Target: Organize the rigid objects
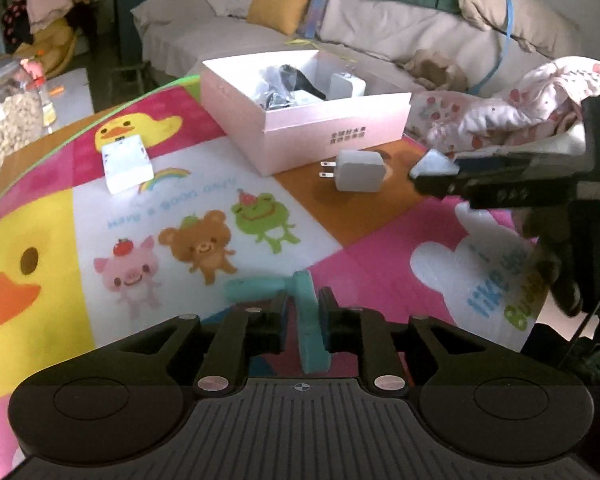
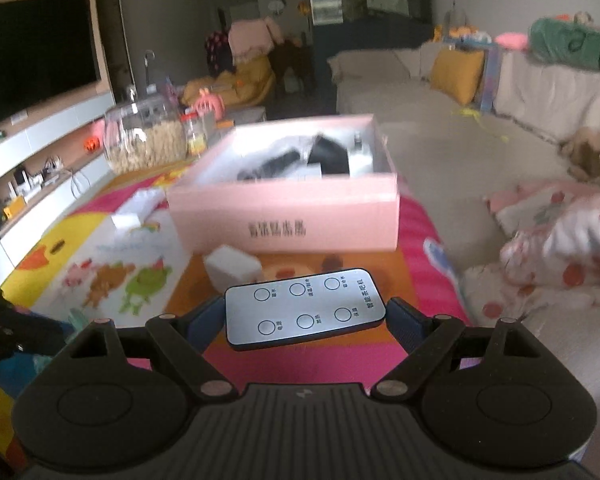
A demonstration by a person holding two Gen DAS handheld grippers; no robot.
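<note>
Both grippers have the same build. The left gripper [image 1: 302,304] and the right gripper [image 2: 306,314] are matte black plastic, each with a ribbed grey plate in the middle, two round black discs at the sides, silver rivets on the linkage arms, and blue pads [image 2: 406,322] inside the fingers.

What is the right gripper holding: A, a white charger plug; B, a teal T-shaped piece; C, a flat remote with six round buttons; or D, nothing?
C: in the right wrist view the right gripper has its fingers on both ends of the six-button remote, held above the mat.
</note>
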